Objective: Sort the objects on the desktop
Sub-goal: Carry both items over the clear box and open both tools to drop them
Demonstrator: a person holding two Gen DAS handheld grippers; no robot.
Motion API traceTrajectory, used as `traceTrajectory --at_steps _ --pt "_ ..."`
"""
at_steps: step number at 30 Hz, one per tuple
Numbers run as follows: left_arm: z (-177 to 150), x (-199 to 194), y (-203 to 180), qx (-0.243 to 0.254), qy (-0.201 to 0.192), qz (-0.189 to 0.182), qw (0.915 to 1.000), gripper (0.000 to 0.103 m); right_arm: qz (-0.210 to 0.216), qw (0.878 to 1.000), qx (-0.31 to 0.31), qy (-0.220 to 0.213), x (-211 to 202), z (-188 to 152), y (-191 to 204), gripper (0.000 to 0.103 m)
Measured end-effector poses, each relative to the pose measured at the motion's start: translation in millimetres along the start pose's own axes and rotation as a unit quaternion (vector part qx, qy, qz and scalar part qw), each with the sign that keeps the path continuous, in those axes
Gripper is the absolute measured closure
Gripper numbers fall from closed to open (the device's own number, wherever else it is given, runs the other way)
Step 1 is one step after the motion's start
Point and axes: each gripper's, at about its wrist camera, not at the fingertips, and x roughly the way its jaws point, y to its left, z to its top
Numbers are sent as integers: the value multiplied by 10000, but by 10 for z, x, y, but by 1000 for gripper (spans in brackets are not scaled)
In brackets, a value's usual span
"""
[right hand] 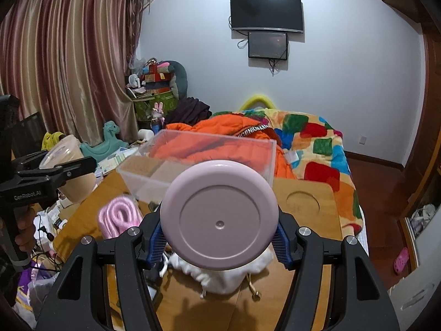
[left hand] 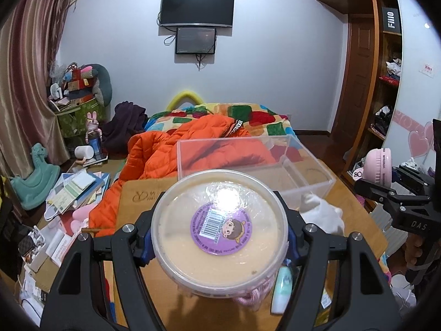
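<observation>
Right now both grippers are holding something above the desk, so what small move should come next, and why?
Probably ease the left gripper forward over the clear plastic box to lower the lidded tub into it. The box sits open and looks empty just beyond the tub, while the right gripper, shut on the pink round case, waits beside it.

Both wrist views close above the desk point(left hand: 355, 207); bed-facing; clear box point(left hand: 256, 162) shared
</observation>
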Motion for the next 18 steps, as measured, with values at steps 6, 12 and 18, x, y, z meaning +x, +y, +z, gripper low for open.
traceTrajectory --at_steps 6,12,18 --pt "174 139 32 15 49 -60 10000 33 39 10000 -45 -50 103 221 -26 44" --pt "336 320 77 23 117 -72 9999 33 168 9998 -31 -50 302 411 -54 44" --pt "456 554 93 27 258 -78 9996 33 303 9994 -18 160 612 504 -154 43"
